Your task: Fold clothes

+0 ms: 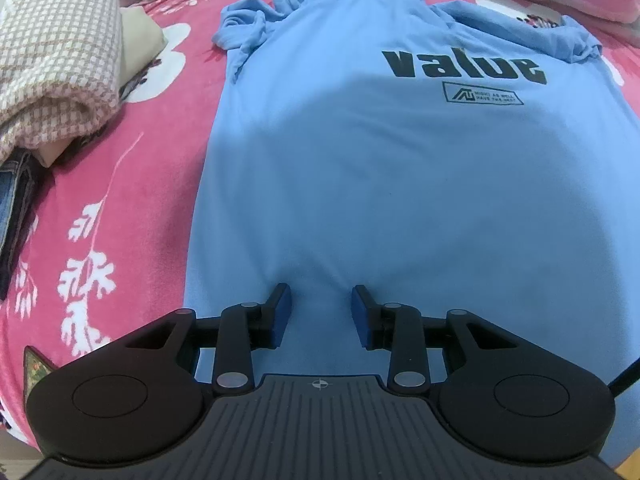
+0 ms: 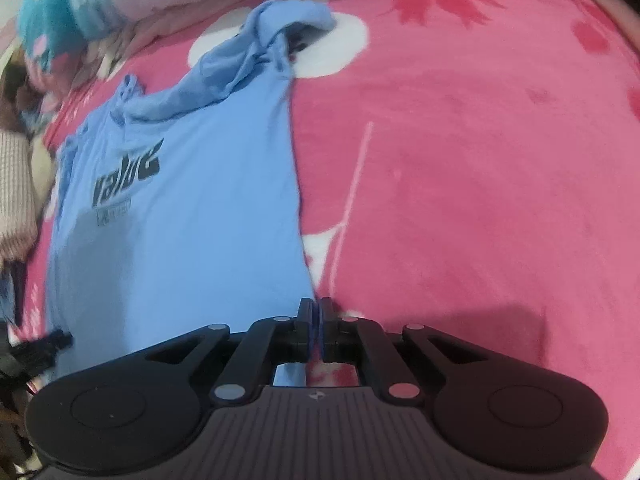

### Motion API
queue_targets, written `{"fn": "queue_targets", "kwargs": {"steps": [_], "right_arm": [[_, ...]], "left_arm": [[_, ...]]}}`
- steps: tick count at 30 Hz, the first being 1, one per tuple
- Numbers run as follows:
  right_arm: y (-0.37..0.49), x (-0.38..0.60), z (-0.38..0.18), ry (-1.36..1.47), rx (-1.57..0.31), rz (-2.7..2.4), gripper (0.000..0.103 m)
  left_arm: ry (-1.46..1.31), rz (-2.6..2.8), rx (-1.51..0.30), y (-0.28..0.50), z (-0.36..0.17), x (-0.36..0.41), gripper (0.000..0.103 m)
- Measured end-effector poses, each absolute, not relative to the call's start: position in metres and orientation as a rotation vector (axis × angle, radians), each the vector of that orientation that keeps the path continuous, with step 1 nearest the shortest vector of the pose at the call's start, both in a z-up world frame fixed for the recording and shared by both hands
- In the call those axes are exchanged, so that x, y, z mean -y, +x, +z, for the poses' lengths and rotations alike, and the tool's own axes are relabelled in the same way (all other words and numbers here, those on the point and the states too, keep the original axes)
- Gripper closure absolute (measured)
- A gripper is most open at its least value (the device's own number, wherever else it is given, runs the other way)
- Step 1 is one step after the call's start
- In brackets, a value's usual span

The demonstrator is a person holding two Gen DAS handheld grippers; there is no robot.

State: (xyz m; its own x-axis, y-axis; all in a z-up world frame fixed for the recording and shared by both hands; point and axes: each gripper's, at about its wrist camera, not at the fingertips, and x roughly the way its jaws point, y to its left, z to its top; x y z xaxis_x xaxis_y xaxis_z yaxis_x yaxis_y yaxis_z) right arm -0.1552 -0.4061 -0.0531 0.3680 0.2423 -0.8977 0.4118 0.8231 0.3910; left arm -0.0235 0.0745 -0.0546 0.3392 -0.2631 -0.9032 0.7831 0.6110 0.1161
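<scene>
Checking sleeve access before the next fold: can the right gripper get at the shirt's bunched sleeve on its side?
Probably yes: the right gripper is shut at the blue shirt's edge, and only bare pink blanket lies toward the sleeve.

A light-blue T-shirt [image 1: 360,168] printed "value" lies spread flat on the pink floral bedspread [image 1: 132,184], sleeves bunched.

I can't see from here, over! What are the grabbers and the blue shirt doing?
Left gripper open over the hem. Right gripper shut at the blue shirt side edge; grip unclear. Sleeves bunched. Checked cloth pile beside it, clear.
</scene>
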Motion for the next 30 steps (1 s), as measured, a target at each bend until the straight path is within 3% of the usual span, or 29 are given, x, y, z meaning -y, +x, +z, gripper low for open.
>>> {"fn": "queue_targets", "kwargs": {"steps": [3, 5, 7, 9, 10, 16, 22, 25, 30], "right_arm": [[-0.168, 0.409, -0.052, 0.686, -1.240, -0.105, 0.096], [-0.173, 0.402, -0.053, 0.664, -1.272, -0.067, 0.084], [-0.176, 0.393, -0.058, 0.632, -1.310, -0.025, 0.083], [-0.179, 0.386, -0.060, 0.576, -1.318, 0.004, 0.088], [-0.181, 0.383, -0.060, 0.533, -1.315, 0.011, 0.102], [-0.202, 0.395, -0.052, 0.586, -1.292, -0.075, 0.102], [-0.212, 0.372, -0.056, 0.529, -1.364, 0.004, 0.091], [-0.218, 0.368, -0.058, 0.473, -1.357, 0.004, 0.103], [-0.239, 0.386, -0.053, 0.573, -1.377, -0.076, 0.103]], "left_arm": [[0.615, -0.739, -1.004, -0.024, -0.054, -0.074, 0.069], [0.619, -0.739, -1.002, -0.025, -0.055, -0.074, 0.069], [0.623, -0.738, -0.998, -0.025, -0.055, -0.074, 0.069], [0.629, -0.737, -0.994, -0.027, -0.055, -0.073, 0.069], [0.633, -0.737, -0.992, -0.027, -0.055, -0.073, 0.069], [0.639, -0.737, -0.992, -0.027, -0.055, -0.072, 0.068], [0.649, -0.742, -0.985, -0.027, -0.055, -0.073, 0.068], [0.651, -0.742, -0.986, -0.027, -0.055, -0.072, 0.068], [0.651, -0.738, -0.984, -0.028, -0.055, -0.073, 0.068]]}}
